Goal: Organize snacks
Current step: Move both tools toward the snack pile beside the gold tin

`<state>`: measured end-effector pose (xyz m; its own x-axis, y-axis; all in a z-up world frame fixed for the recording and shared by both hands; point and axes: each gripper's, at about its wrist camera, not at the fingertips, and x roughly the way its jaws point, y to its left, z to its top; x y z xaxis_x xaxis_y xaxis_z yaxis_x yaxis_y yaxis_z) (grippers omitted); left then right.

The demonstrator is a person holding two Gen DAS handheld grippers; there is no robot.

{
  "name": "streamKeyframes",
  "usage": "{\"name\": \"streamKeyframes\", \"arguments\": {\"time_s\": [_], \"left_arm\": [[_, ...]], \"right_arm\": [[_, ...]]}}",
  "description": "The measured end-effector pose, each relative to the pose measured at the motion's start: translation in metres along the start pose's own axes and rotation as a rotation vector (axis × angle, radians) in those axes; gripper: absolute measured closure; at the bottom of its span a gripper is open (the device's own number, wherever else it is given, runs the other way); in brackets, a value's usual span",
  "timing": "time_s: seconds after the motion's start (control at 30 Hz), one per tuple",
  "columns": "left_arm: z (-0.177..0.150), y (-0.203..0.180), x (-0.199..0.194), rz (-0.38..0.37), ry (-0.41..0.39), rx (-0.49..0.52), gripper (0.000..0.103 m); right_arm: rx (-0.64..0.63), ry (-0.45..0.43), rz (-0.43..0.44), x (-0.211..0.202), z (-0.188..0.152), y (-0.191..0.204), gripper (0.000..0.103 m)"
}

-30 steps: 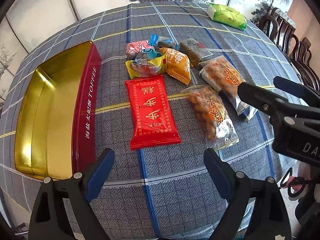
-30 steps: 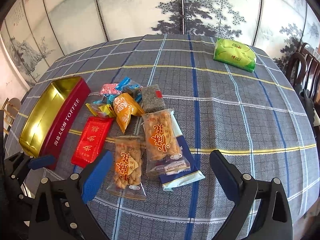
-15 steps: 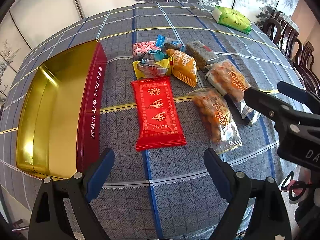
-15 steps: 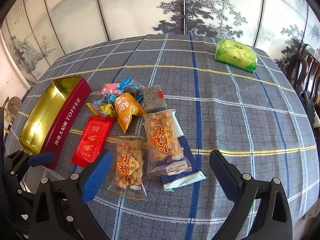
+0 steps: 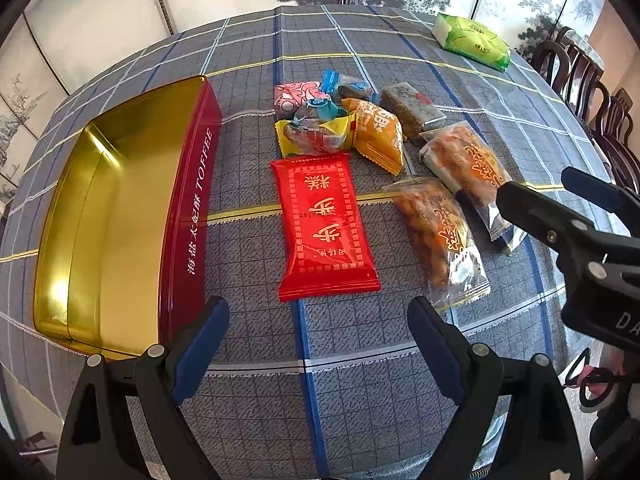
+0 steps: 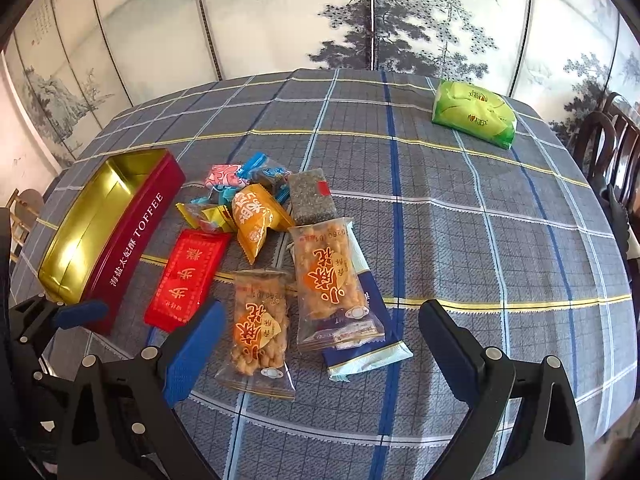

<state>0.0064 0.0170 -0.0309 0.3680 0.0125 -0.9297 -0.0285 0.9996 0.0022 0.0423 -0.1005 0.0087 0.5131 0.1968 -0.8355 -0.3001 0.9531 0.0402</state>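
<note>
Open toffee tin (image 5: 120, 216), red outside with white lettering along its long wall and bright gold inside, nothing in it, lying on the plaid-clothed worktop (image 6: 460, 248). Just beside the tin's lettered wall, a flat red packet (image 5: 324, 224) with gold characters, lying level and apart from the tin. Beyond the red packet, farther from the tin, a loose cluster of small sweets: a yellow wrapper (image 5: 312, 136) touching the packet's far edge, a pink one (image 5: 292, 96), blue-ended ones (image 5: 340, 84), an orange pillow pack (image 5: 378, 132) and a dark seed bar (image 5: 412, 110) in clear film. On the side of the red packet away from the tin, two clear bags of fried twists (image 6: 260, 328) (image 6: 332, 284) with orange labels, the longer bag resting partly on a navy and white packet (image 6: 368, 344). Well apart from the tin, near the worktop's far edge, a green tissue pack (image 6: 474, 116). Left gripper (image 5: 318, 332) held above the worktop at the near end of the red packet, close to the tin's near corner, jaws wide apart and holding nothing. Right gripper (image 6: 318, 344) poised over the near ends of the two twist bags, jaws likewise spread wide and empty, pointing across the worktop toward a painted folding screen (image 6: 280, 20).
</note>
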Motion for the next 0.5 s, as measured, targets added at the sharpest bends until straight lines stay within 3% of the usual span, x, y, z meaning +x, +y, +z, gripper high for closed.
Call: {"name": "streamKeyframes", "arguments": {"time_s": [0.5], "left_arm": [[-0.0007, 0.0037, -0.0007, -0.004, -0.001, -0.01, 0.014]], "right_arm": [[-0.003, 0.004, 0.003, 0.0002, -0.0005, 0.0012, 0.006]]}}
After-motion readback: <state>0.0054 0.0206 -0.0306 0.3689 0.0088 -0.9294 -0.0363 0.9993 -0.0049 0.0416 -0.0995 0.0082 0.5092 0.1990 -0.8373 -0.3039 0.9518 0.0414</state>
